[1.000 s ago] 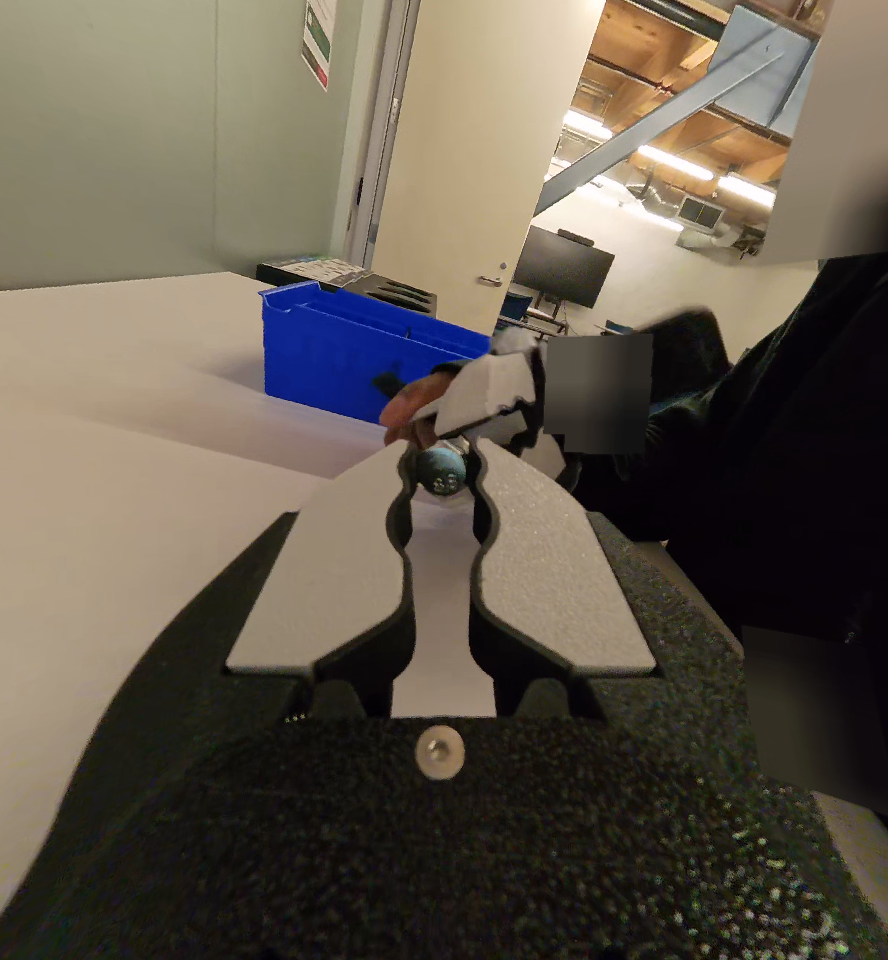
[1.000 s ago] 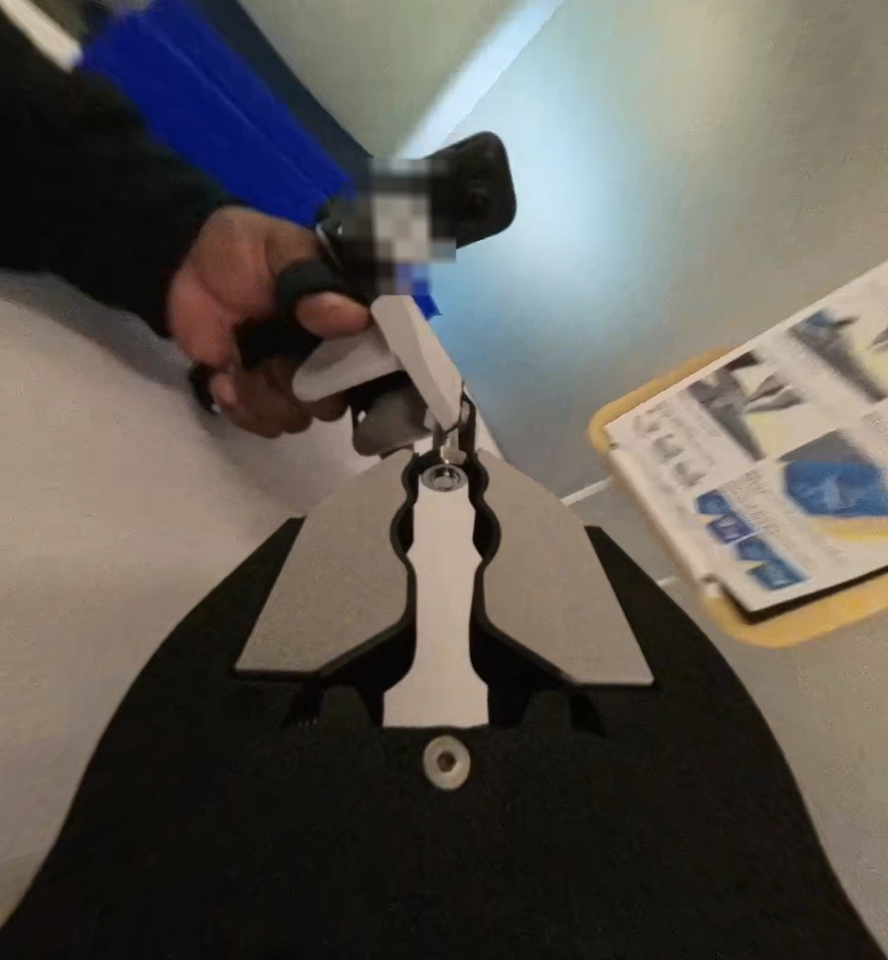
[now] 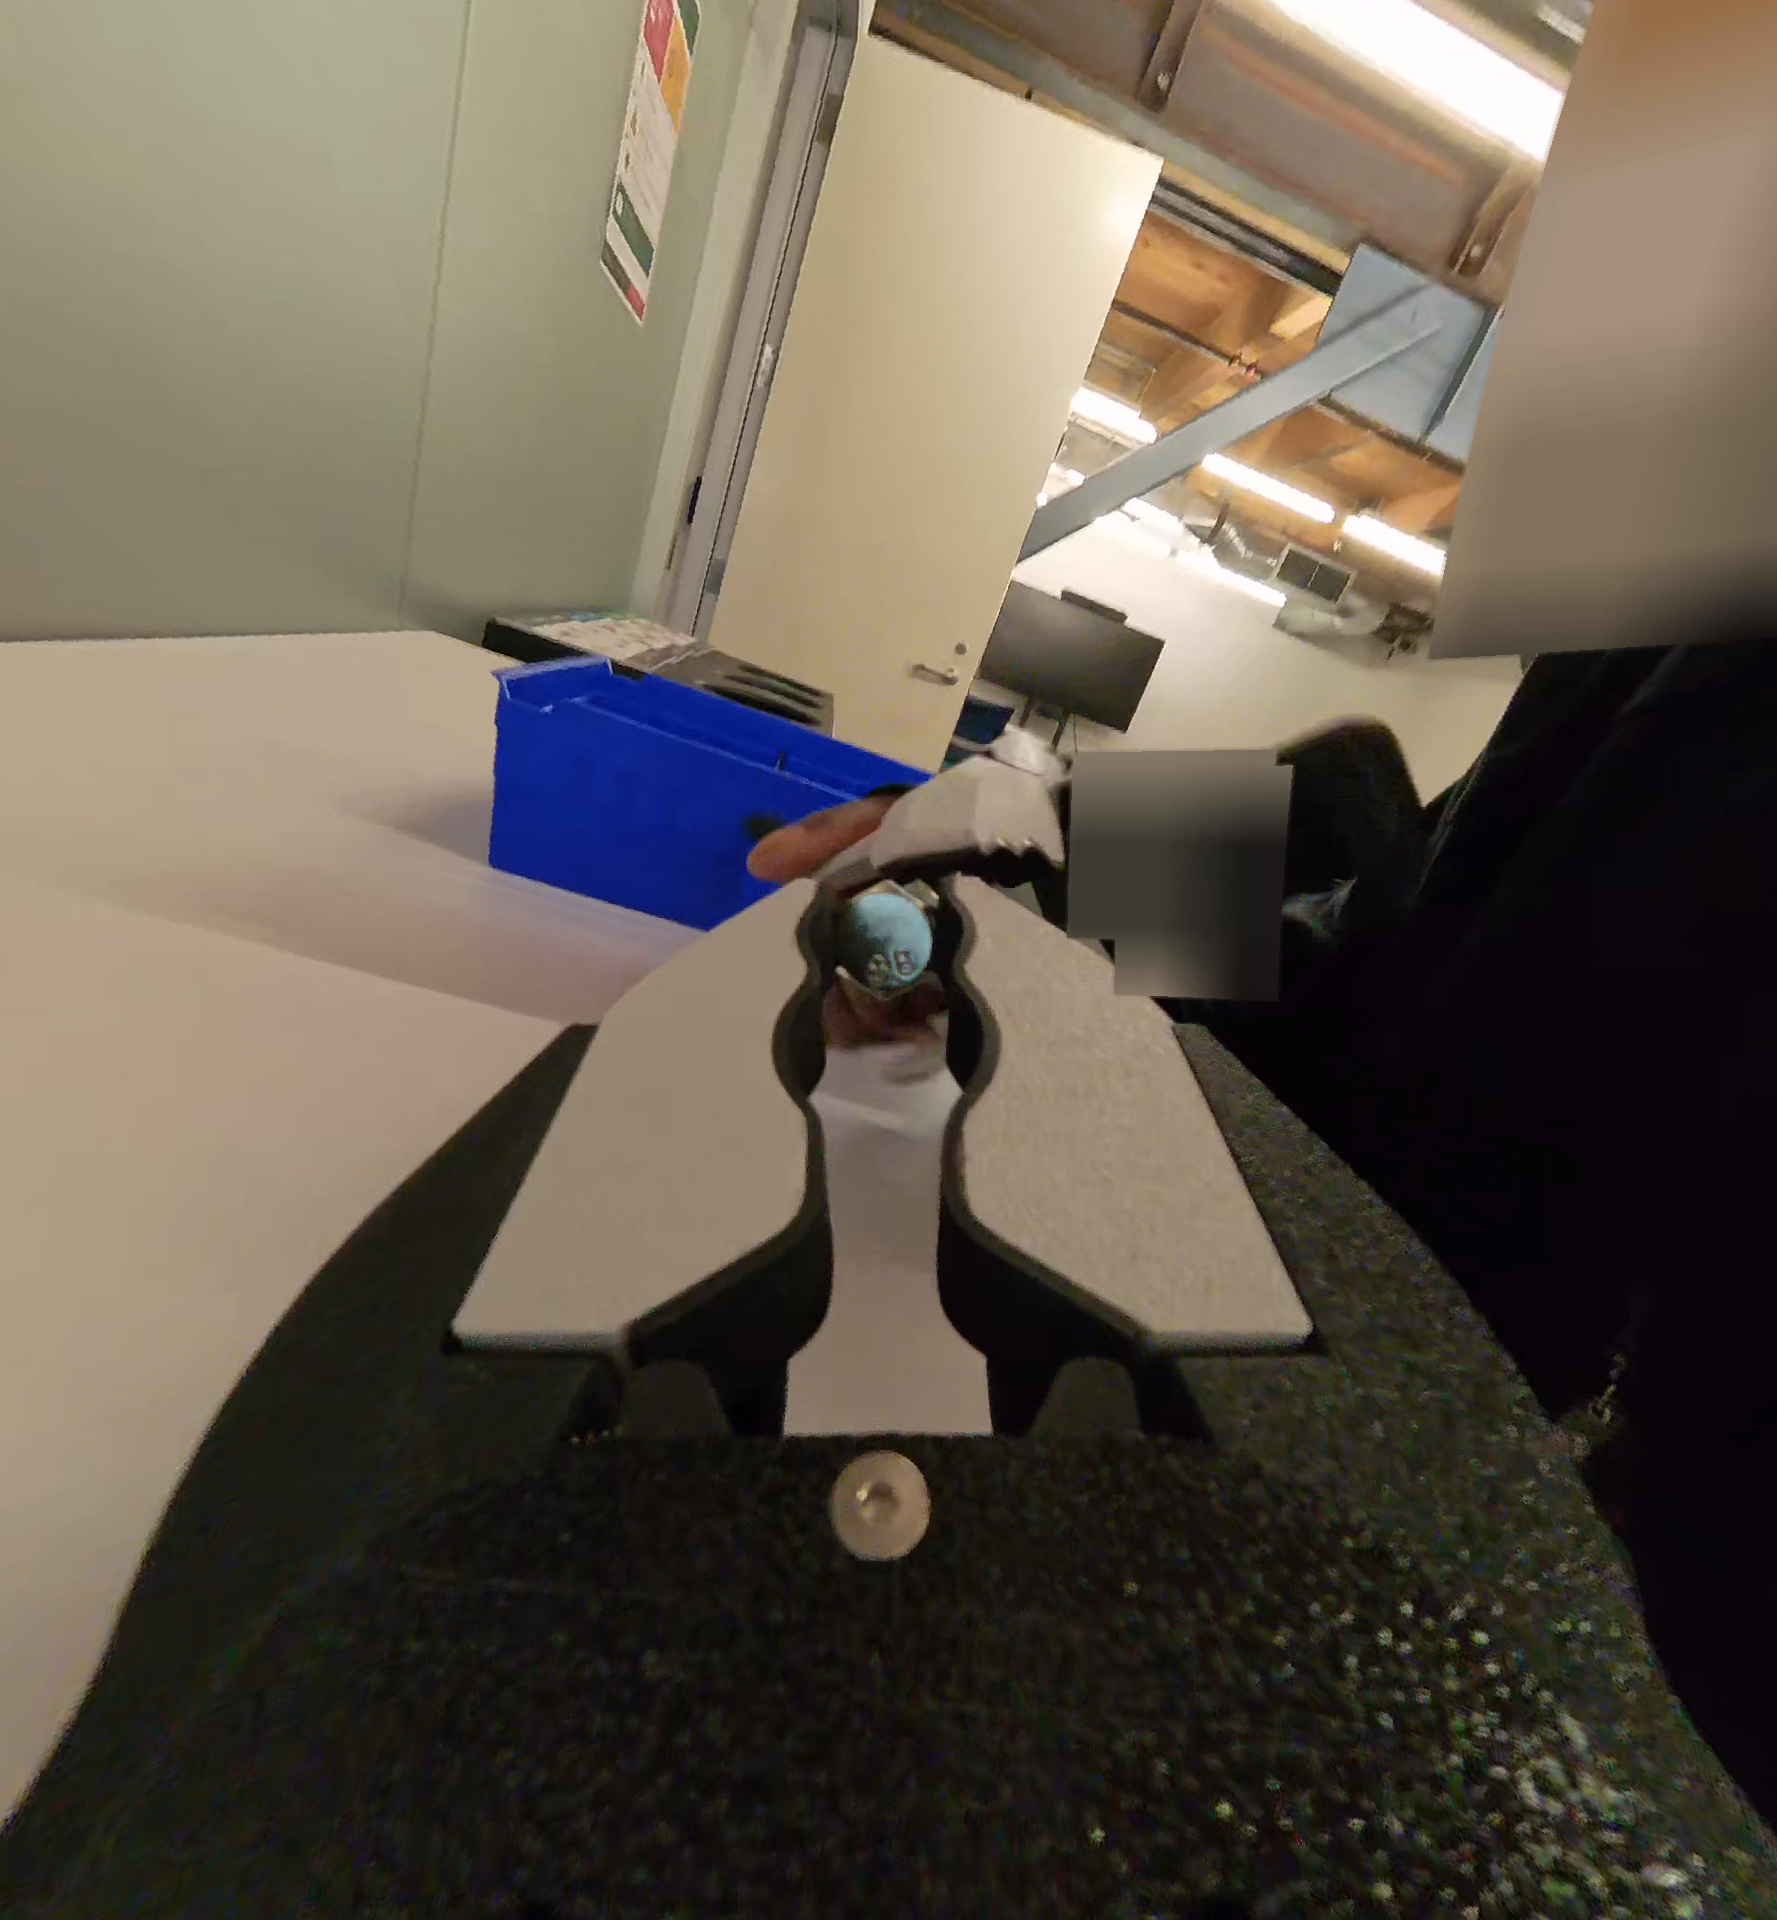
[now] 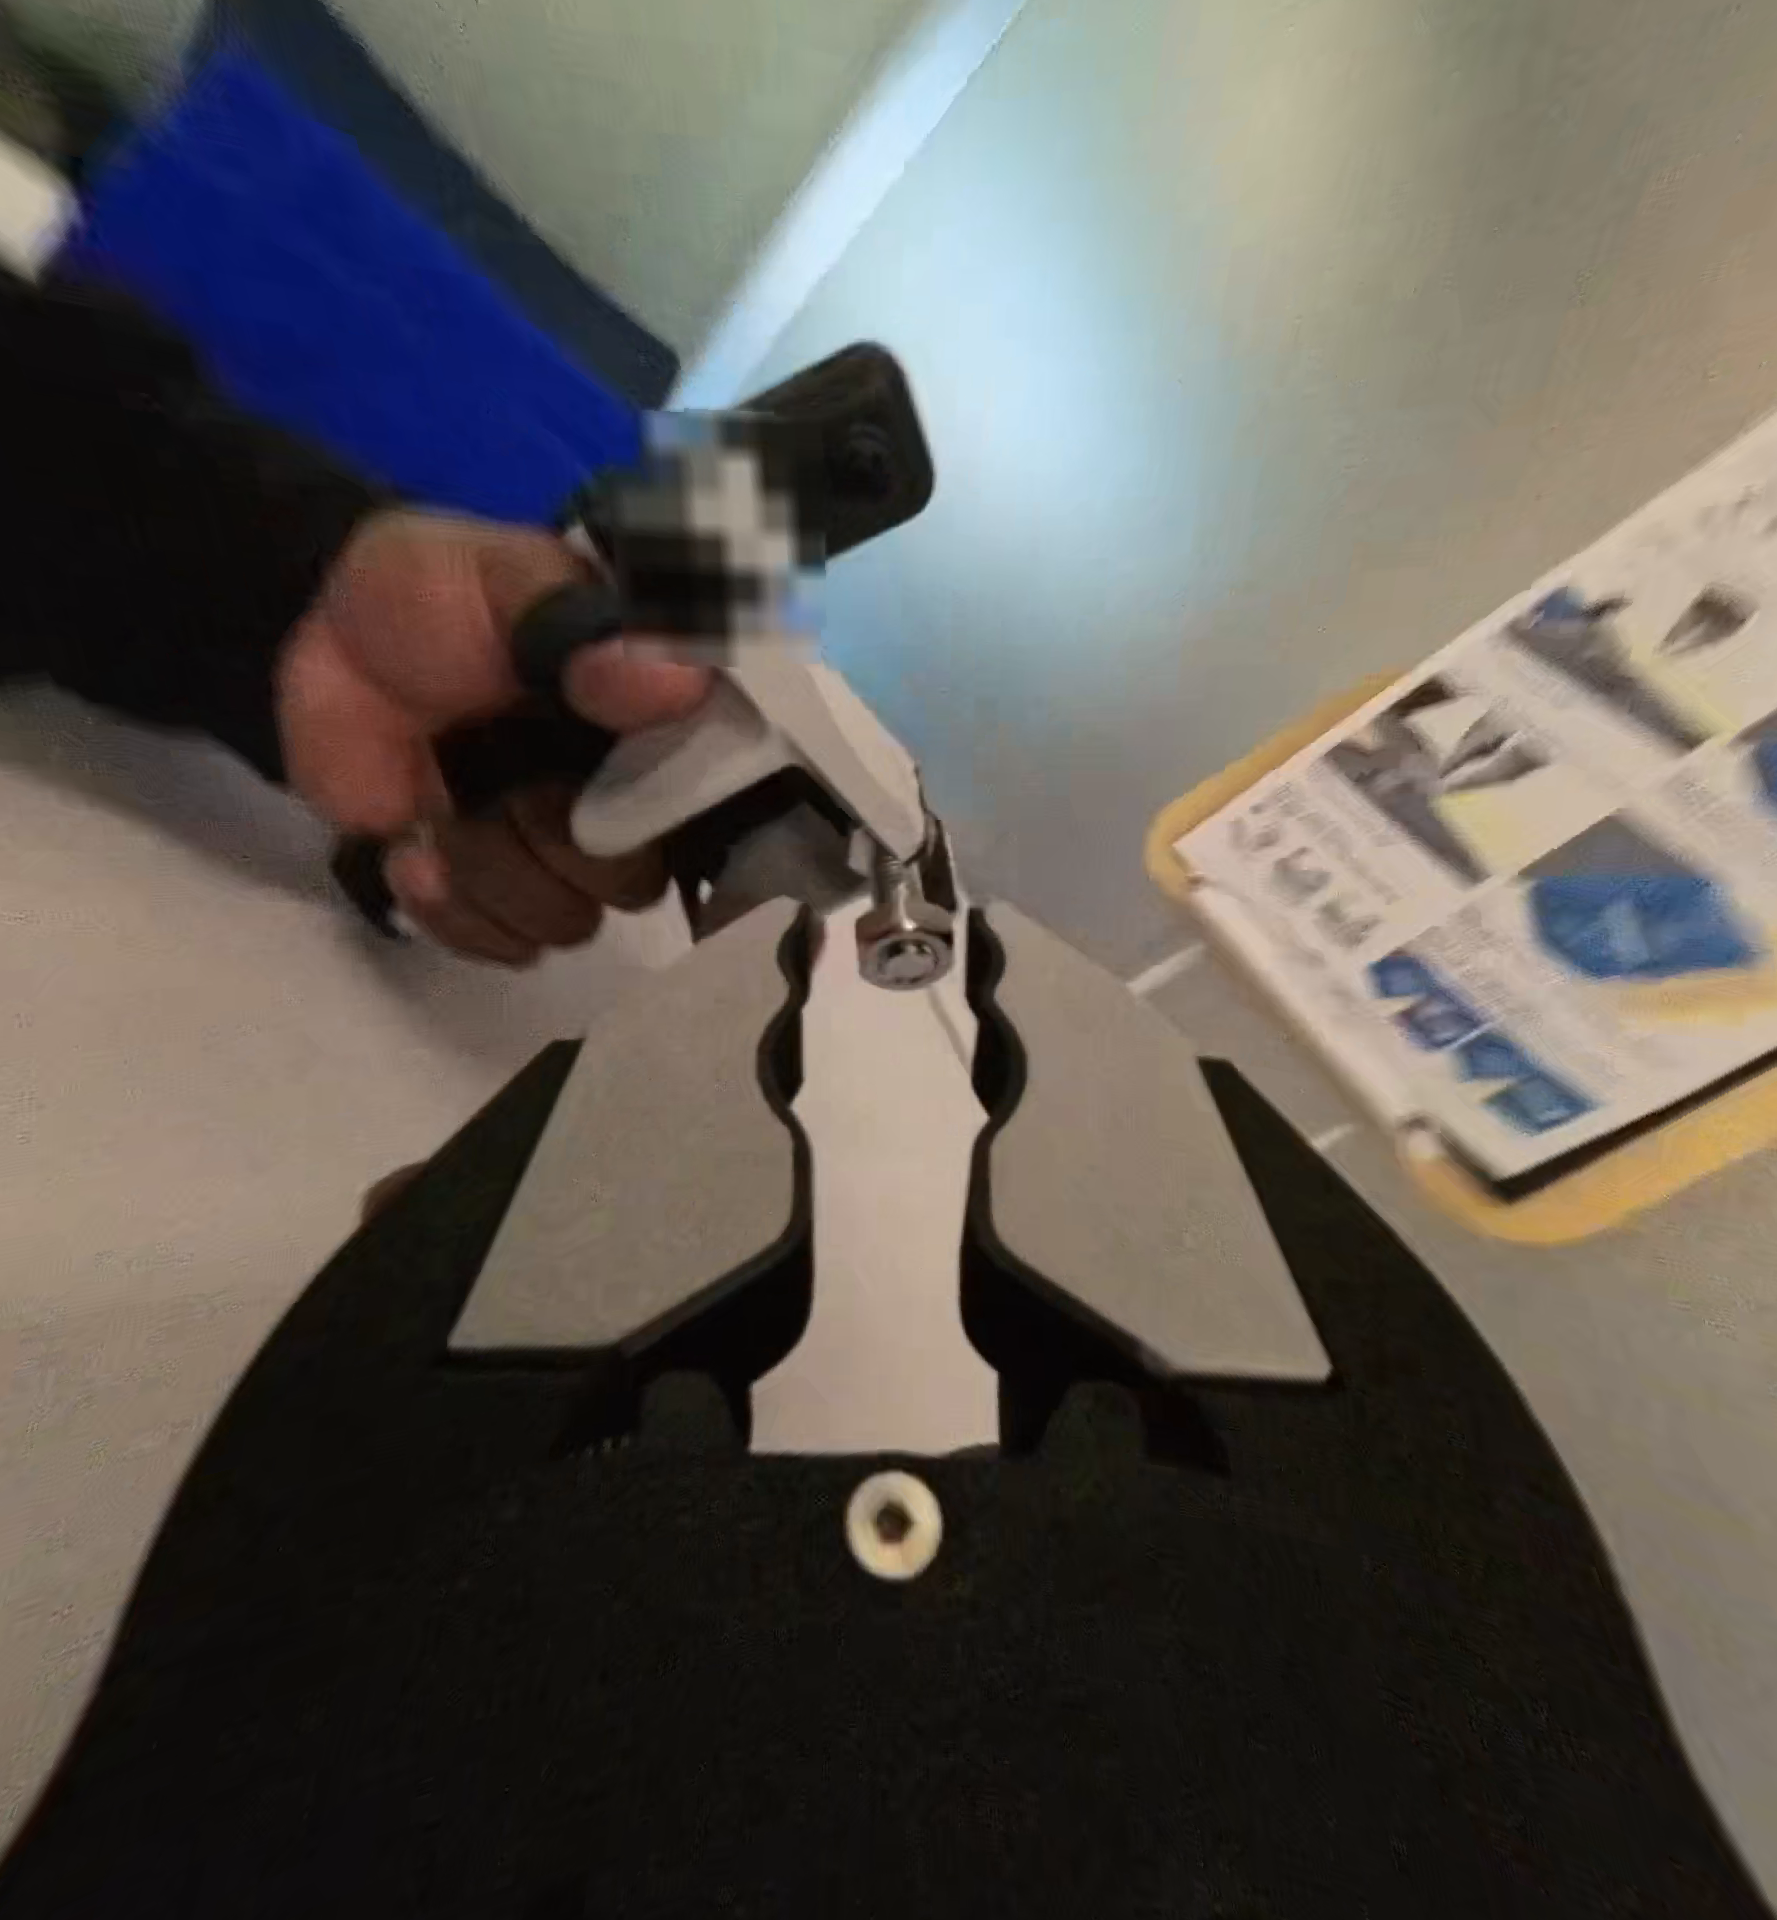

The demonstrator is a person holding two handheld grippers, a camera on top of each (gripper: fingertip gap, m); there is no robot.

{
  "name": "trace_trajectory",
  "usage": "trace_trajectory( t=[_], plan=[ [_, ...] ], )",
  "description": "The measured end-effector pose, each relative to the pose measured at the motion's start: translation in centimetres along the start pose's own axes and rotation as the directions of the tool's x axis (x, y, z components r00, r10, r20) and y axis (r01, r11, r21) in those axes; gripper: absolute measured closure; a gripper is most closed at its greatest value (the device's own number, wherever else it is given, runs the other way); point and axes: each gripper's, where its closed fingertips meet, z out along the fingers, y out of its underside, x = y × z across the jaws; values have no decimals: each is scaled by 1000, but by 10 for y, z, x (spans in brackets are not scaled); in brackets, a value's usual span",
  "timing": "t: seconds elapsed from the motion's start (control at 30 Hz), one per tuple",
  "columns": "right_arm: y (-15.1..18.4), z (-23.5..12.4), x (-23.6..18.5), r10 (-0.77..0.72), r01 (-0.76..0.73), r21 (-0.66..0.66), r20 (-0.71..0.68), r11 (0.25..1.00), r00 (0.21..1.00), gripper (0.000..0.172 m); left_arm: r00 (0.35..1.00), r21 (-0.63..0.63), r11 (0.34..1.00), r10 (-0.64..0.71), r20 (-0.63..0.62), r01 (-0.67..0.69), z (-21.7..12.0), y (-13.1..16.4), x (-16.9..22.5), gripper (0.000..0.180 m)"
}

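- One bolt (image 3: 886, 943), clamped by its head in left gripper (image 3: 884, 940).
- One nut (image 4: 903, 948) on its thread, between parted fingers of right gripper (image 4: 894, 951), untouched.
- One blue bin (image 3: 655, 805); one booklet (image 4: 1549, 831) on table (image 3: 188, 935).

Walls: pale green (image 3: 240, 312), with a poster (image 3: 645, 156) beside the door frame.
Door: cream (image 3: 925, 436), standing open.
Bench: white top (image 3: 188, 883).
Beyond doorway: dark monitor (image 3: 1071, 660), wooden ceiling beams (image 3: 1227, 312), lit strip lights (image 3: 1268, 478), a silver duct (image 3: 1331, 94).
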Motion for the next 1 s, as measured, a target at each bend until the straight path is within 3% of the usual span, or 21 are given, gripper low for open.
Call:
trace_trajectory(
  t=[0.07,0.13,0.2,0.27,0.43,0.5,0.53,0.6,0.67,0.7,0.77,0.8,0.83,0.9,0.93,1.0],
  plan=[
    [-6,1,5,335,-338,33,76,940,939,134,1000,56,998,-1,-6,1,-3,-9,1,163],
    [-5,2,11,622,-632,26,152,774,768,132,1000,97,995,15,-8,-14,-6,-17,3,163],
    [-2,2,15,799,-822,3,232,569,554,132,999,110,993,36,-6,-35,-8,-20,4,163],
    [2,2,16,866,-896,-23,271,443,421,134,999,93,994,50,6,-50,-8,-18,3,163],
    [-3,2,-1,880,-926,-122,376,357,290,144,996,32,995,89,19,-89,-3,-8,3,163],
    [0,1,2,872,-917,-100,364,385,326,152,995,12,995,98,14,-99,-1,-5,4,163],
    [0,1,1,847,-889,-85,357,449,394,152,996,8,996,92,13,-92,0,-5,4,163],
    [2,0,-1,722,-749,-36,300,662,623,153,1000,3,1000,30,-3,-30,1,-3,5,163],
    [4,-2,-4,440,-451,6,209,893,874,152,994,-12,995,-102,-40,102,1,0,5,163],
    [6,-3,-6,237,-242,9,152,970,959,152,984,-23,985,-170,-54,169,2,2,5,163],
    [10,-5,-6,-119,121,-28,58,992,991,152,974,-28,975,-222,-45,221,4,6,2,163],
    [10,-5,-5,-164,166,-40,39,985,986,152,977,-24,978,-209,-38,208,5,6,1,163],
    [7,-6,-3,-100,102,-32,44,994,994,152,982,-17,982,-188,-34,188,6,5,1,163],
    [1,-5,3,194,-196,9,79,981,978,146,990,22,990,-137,-11,138,3,-2,-1,163],
    [0,-4,9,360,-363,16,99,932,928,143,994,41,993,-112,-3,112,1,-6,-1,163],
    [2,-2,19,641,-652,18,160,758,750,135,998,71,996,-55,22,53,-3,-13,-2,163]
  ],
)
